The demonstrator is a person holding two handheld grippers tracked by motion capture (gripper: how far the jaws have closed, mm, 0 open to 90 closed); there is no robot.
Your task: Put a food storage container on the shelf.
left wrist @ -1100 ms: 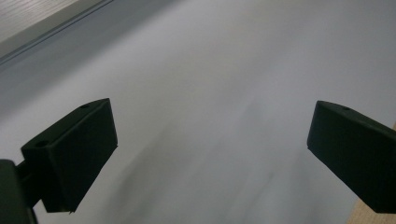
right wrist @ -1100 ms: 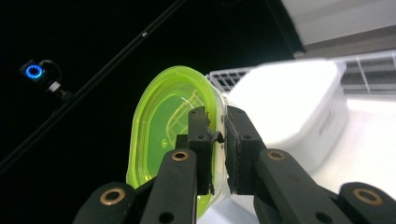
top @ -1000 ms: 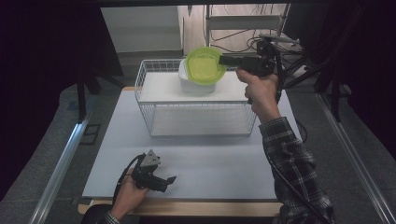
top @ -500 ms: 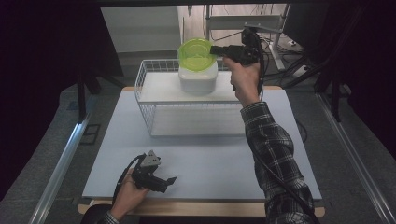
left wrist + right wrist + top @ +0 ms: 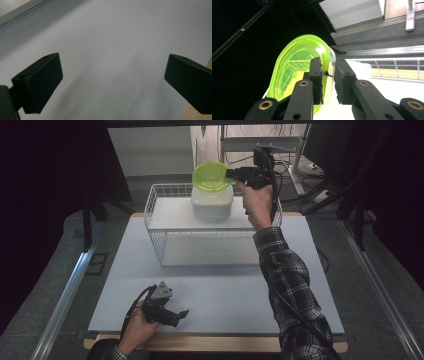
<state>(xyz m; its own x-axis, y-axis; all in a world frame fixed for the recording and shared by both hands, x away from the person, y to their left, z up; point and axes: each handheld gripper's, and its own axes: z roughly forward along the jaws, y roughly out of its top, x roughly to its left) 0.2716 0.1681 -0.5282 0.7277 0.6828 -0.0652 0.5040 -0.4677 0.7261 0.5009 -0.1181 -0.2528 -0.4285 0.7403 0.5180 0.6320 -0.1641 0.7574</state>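
Lid removal looks roughly half done: green lid (image 5: 211,176) is up off the white container (image 5: 212,202), held tilted just above and behind it; setting it down somewhere is what's left. Container sits inside the wire basket (image 5: 155,227), below and a bit left of the right gripper (image 5: 233,171).

Right gripper: jaws nearly closed, pinching the lid's rim. In the right gripper view the green lid (image 5: 298,67) is on edge, one jaw inside the translucent plastic, the other outside, rim between the pads. Grip is only at the edge, so the lid hangs out to the left of the jaws. Judgement: thin rim hold, could pivot if swung fast.

Left gripper (image 5: 181,315): resting low on the table (image 5: 240,290) near the front edge, well apart from basket and lid. Jaws wide open, holding nothing, just bare table surface between them in the left gripper view.
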